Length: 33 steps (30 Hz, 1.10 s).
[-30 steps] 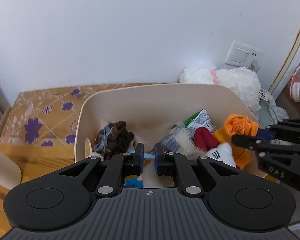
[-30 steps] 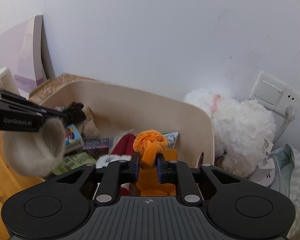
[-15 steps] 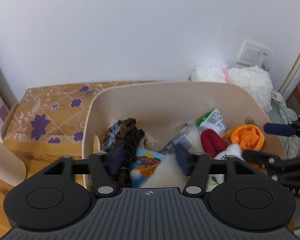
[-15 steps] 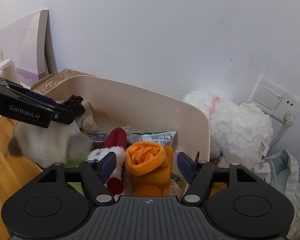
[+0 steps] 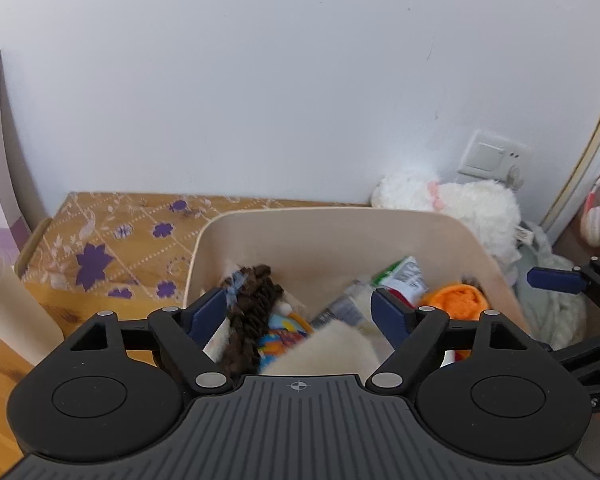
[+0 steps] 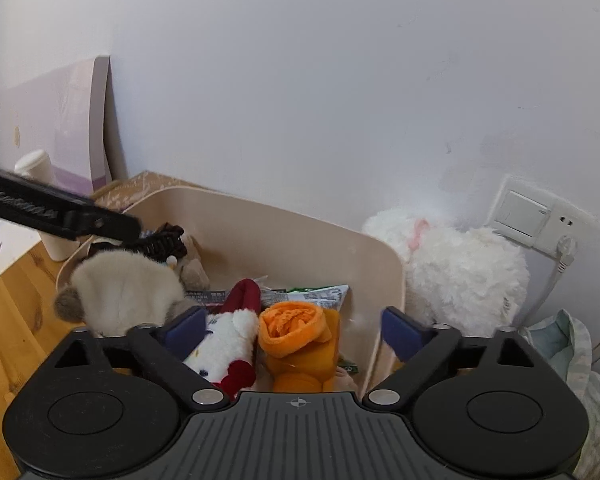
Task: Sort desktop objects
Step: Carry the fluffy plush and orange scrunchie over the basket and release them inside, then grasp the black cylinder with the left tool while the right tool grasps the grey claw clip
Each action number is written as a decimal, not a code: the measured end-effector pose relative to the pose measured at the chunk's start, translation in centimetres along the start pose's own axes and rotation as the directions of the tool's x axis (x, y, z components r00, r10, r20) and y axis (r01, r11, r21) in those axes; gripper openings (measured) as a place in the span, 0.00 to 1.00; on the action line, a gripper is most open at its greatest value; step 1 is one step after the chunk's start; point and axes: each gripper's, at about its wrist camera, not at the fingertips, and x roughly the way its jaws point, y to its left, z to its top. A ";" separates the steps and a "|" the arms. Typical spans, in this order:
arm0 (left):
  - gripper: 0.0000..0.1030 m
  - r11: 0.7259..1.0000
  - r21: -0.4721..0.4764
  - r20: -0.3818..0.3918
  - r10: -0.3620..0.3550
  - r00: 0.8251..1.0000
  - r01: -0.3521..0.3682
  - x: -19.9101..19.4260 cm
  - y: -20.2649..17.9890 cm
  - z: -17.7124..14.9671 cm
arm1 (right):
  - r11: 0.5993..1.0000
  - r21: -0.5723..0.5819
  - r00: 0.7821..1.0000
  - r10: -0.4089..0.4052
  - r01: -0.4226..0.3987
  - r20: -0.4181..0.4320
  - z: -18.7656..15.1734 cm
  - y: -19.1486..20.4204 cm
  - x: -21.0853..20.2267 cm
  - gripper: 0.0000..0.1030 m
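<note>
Bin (image 5: 332, 226), beige, sits below & ahead of both our grippers, full of soft stuff. Our left gripper (image 5: 300, 314) is spread wide w/ nothing held; a cream plush (image 5: 324, 350) lies under the gap between its fingers, a brown hair clip (image 5: 250, 304) just inside the left finger (image 5: 206, 312). Our right gripper (image 6: 296, 330) is also spread wide, empty; an orange cloth (image 6: 296, 326) & a red-white plush (image 6: 230, 338) lie in the bin between its fingers.
</note>
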 end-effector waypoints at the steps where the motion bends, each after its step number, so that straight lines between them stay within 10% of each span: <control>1: 0.79 1.000 -0.006 -0.006 -0.016 1.000 0.016 -0.3 0.0 -0.2 | 1.000 0.001 1.000 0.002 -0.002 0.008 -0.3 -0.2 -0.4 0.99; 14: 0.80 0.997 -0.015 -0.118 -0.080 0.990 0.078 -2.9 -2.1 -6.5 | 0.999 0.039 0.997 0.002 0.001 -0.071 -6.0 -2.9 -2.3 1.00; 33: 0.80 0.992 0.027 -0.347 -0.105 0.932 0.122 1.3 -7.1 -16.2 | 0.999 0.026 0.971 0.052 -0.047 -0.233 -13.4 -0.1 -1.3 1.00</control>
